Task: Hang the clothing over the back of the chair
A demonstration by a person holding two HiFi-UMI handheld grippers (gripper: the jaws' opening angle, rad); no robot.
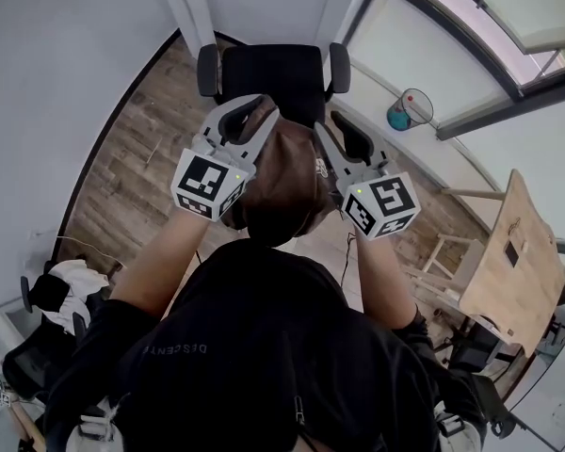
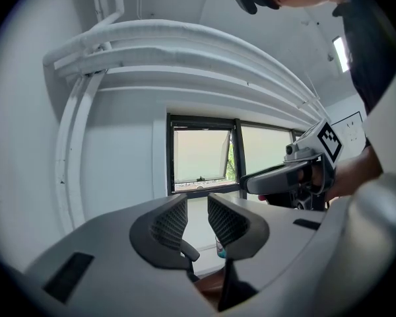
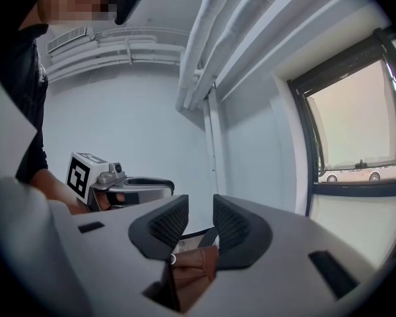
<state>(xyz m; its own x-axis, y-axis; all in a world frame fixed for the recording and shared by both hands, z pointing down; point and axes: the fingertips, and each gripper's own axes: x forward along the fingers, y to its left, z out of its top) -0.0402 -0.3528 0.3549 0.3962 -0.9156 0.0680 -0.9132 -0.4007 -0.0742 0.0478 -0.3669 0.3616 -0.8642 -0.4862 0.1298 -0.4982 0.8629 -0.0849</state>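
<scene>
A brown leather garment (image 1: 282, 182) hangs bunched between my two grippers, above the black office chair (image 1: 268, 69) with its armrests at the far wall. My left gripper (image 1: 252, 111) grips the garment's left part, and the right gripper (image 1: 334, 130) grips its right part. In the left gripper view a sliver of brown garment (image 2: 211, 288) sits low between the jaws of the left gripper (image 2: 197, 220). In the right gripper view a fold of garment (image 3: 193, 264) with a metal snap lies deep in the right gripper (image 3: 199, 223). Both sets of pad tips stand slightly apart.
A wooden table (image 1: 504, 262) stands at the right, with a small stool beside it. A blue bin (image 1: 400, 116) sits by the window wall. White and black gear (image 1: 71, 281) lies at the left on the wooden floor. White pipes (image 2: 185, 45) run along the wall.
</scene>
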